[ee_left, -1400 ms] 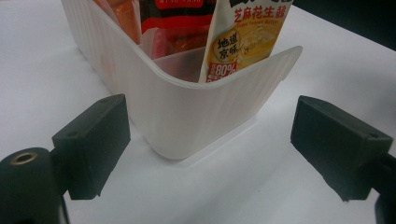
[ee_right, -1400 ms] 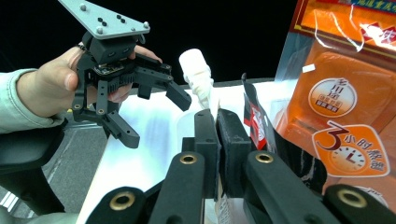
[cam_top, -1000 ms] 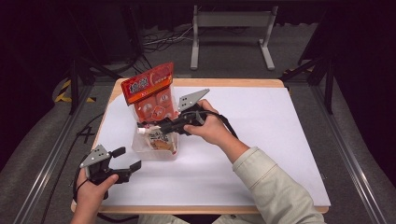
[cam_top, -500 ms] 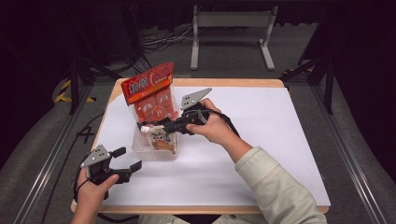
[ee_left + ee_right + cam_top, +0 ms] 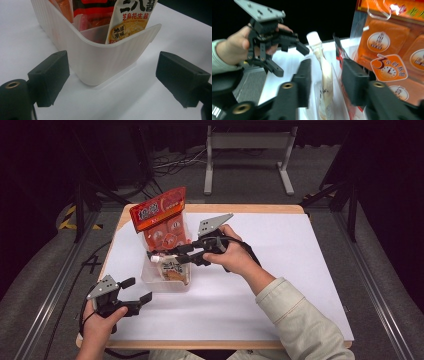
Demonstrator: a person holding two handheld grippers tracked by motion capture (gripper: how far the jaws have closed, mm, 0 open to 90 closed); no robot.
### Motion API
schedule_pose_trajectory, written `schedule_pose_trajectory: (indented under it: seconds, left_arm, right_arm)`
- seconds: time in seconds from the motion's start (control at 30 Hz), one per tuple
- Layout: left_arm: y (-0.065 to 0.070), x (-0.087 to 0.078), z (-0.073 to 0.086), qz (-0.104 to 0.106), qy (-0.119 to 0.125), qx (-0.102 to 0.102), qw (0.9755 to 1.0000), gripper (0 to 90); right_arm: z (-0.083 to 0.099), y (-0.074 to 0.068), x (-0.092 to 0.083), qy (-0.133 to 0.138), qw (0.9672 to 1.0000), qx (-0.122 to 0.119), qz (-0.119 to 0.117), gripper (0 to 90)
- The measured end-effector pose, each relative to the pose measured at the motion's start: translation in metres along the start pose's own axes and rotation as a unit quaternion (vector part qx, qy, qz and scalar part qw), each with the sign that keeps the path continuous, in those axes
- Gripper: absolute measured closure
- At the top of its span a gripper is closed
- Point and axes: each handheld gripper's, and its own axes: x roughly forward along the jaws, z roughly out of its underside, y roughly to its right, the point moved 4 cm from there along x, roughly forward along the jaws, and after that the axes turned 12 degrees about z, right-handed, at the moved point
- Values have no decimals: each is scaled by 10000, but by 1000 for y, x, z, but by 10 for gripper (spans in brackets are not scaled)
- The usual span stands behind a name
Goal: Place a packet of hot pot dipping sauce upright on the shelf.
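Note:
A clear ribbed plastic bin stands on the white table. In it a tall red-orange snack pack stands upright, and a cream sauce pouch with a white cap stands in front of it. My right gripper reaches in from the right. It is open, with one jaw on each side of the pouch near its top and a small gap either side. My left gripper is wide open at the bin's near left corner, empty and not touching it. It appears as the left gripper in the right gripper view.
White paper covers the wooden table, with bare room right of the bin. A grey metal stand and cables lie on the dark floor beyond the far edge. A person's sleeve crosses the front right.
My right hand has shifted slightly to the right while its jaws stay at the pouch's top. The left gripper and the bin have not moved.

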Motion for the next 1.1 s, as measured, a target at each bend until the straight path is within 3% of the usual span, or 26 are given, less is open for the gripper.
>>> schedule_pose_trajectory:
  seconds: [0.07, 0.13, 0.3, 0.37, 0.5, 0.8, 1.0, 1.07, 1.1]
  left_arm:
    - [0, 0, 0, -3, -5, 9, 10000, 126]
    - [0, 0, 0, 7, -4, 6, 10000, 126]
    - [1, -1, 0, -11, -15, 44, 10000, 124]
    - [1, -1, -1, -14, 11, 34, 10000, 124]
    - [2, 0, -1, -10, -7, 55, 10000, 123]
    - [3, 4, -4, 73, 65, 79, 9999, 115]
    - [5, 6, -7, 167, 188, 115, 9996, 105]
    - [6, 6, -7, 161, 167, 114, 9997, 105]
    - [6, 6, -7, 151, 151, 128, 9997, 105]
  right_arm:
    - [-3, -2, -7, 148, 9999, -18, 67, 375]
    - [-4, -5, -15, 217, 9996, -27, 179, 295]
    - [-1, -8, -43, 331, 9977, -25, 587, 258]
    - [3, -7, -60, 400, 9951, -36, 908, 258]
    - [14, -3, -85, 507, 9899, -105, 1317, 256]
    - [43, -1, -143, 730, 9783, 70, 1936, 246]
    - [69, -1, -183, 783, 9660, 235, 2454, 248]
    - [72, -2, -188, 790, 9650, 250, 2487, 247]
    - [78, -2, -195, 791, 9626, 289, 2575, 247]
